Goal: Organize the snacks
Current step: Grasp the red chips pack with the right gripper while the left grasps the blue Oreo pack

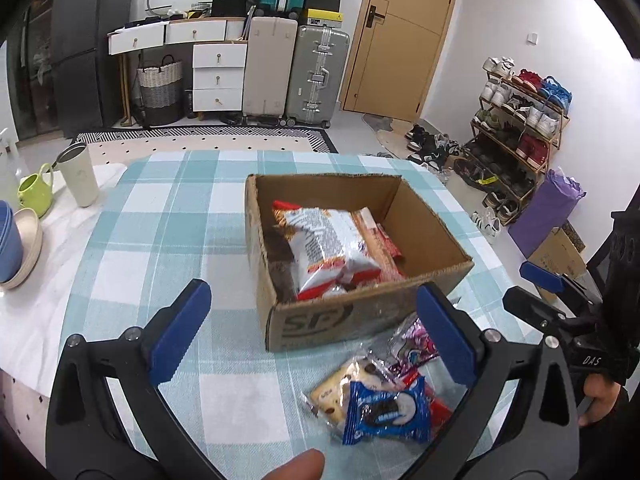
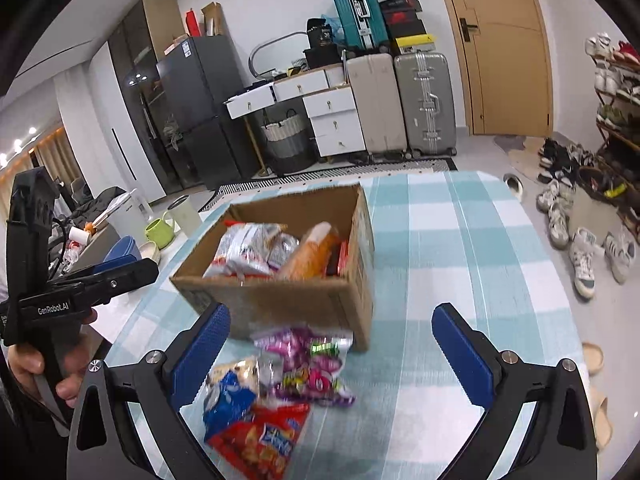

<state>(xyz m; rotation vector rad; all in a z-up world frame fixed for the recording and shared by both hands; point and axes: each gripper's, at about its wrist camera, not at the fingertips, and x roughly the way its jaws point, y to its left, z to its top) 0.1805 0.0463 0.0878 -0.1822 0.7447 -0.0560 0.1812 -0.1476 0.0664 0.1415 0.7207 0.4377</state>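
Observation:
An open cardboard box (image 1: 424,216) (image 2: 360,292) stands on the checked tablecloth and holds a white and red snack bag (image 1: 324,244) and an orange packet (image 2: 312,256). In front of it lies a loose pile: a blue Oreo pack (image 1: 388,412) (image 2: 228,396), a cookie pack (image 1: 336,388), a pink candy pack (image 2: 304,364) and a red snack bag (image 2: 260,440). My left gripper (image 1: 312,332) is open and empty above the pile. My right gripper (image 2: 332,348) is open and empty over the pile; it also shows in the left wrist view (image 1: 532,284).
A white tumbler (image 1: 78,180), a green mug (image 1: 36,194) and stacked bowls (image 1: 16,248) stand at the table's left. Shoes and a shoe rack (image 1: 516,120) are on the floor to the right. Suitcases and drawers stand at the back wall.

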